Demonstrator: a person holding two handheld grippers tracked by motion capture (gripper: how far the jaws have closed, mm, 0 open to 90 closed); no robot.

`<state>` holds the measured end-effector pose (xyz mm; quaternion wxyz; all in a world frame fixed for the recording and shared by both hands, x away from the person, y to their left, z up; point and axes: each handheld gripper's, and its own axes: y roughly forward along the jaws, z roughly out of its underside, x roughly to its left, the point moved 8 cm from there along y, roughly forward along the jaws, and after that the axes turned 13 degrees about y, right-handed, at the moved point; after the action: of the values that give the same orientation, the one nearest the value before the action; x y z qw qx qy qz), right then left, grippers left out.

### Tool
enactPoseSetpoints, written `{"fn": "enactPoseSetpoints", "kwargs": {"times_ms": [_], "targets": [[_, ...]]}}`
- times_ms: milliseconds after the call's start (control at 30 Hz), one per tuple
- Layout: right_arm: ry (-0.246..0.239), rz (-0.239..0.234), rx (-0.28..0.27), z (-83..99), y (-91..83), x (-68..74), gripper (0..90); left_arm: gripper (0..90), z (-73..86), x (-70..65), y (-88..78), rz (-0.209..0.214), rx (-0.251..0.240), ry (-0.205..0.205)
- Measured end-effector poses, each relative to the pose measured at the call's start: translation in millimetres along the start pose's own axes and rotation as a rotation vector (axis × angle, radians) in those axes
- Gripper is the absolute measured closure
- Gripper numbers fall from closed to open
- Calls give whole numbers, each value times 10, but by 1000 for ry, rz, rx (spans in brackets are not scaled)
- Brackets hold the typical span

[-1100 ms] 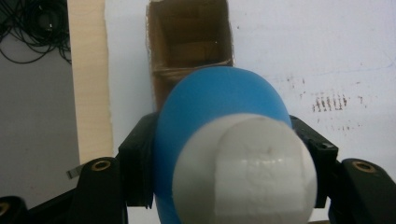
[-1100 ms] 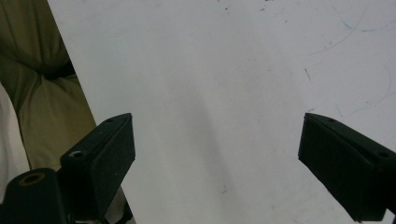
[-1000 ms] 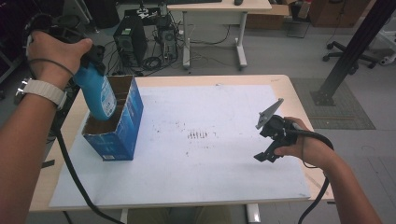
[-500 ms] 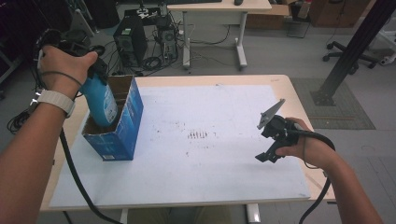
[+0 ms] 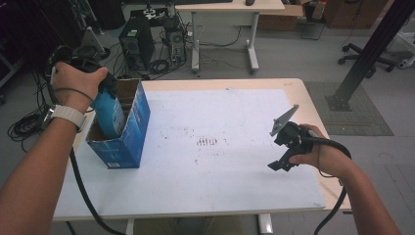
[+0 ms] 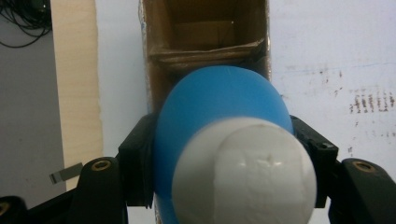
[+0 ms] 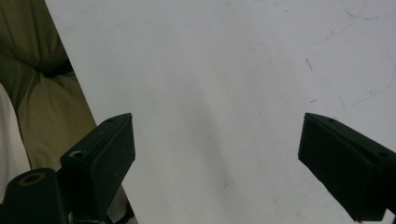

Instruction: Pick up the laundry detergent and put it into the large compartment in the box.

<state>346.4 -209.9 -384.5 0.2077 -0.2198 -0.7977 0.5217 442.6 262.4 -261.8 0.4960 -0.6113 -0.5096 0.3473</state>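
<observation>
Matte white tabletop (image 5: 235, 186) — smooth blue bottle (image 6: 219, 107) entering cardboard box (image 5: 139, 122).

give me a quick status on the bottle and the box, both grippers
Left gripper shut on blue bottle, bottle partway down in blue box. Right gripper open, jaws wide over white table sheet, holding nothing. Nothing blocking the box opening.

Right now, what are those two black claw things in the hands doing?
Left gripper: jaws closed on the blue bottle, over the open cardboard box.
Right gripper: jaws open, holding nothing, above the white table.
</observation>
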Motion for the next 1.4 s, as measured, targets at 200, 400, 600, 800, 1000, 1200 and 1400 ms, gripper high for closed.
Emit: {"fn": "enactPoseSetpoints", "kwargs": {"times_ms": [200,400,600,800,1000,1200,1400], "targets": [[-1,-3,1,5,15,-1,110,374,25,2,118,10,1,-6],[6,-7,1,21,31,-1,110,374,41,-3,234,9,-4,-9],[11,-5,0,46,31,-12,110,374,63,-21,375,9,-3,0],[14,-5,1,59,38,-11,110,374,94,-36,508,6,-5,4],[19,-4,0,69,38,-10,110,374,128,-42,617,-3,1,14],[22,-4,2,87,40,-12,110,374,155,-42,718,1,-3,20],[26,-4,4,99,51,-15,110,374,185,-35,800,-11,-6,22]]}}
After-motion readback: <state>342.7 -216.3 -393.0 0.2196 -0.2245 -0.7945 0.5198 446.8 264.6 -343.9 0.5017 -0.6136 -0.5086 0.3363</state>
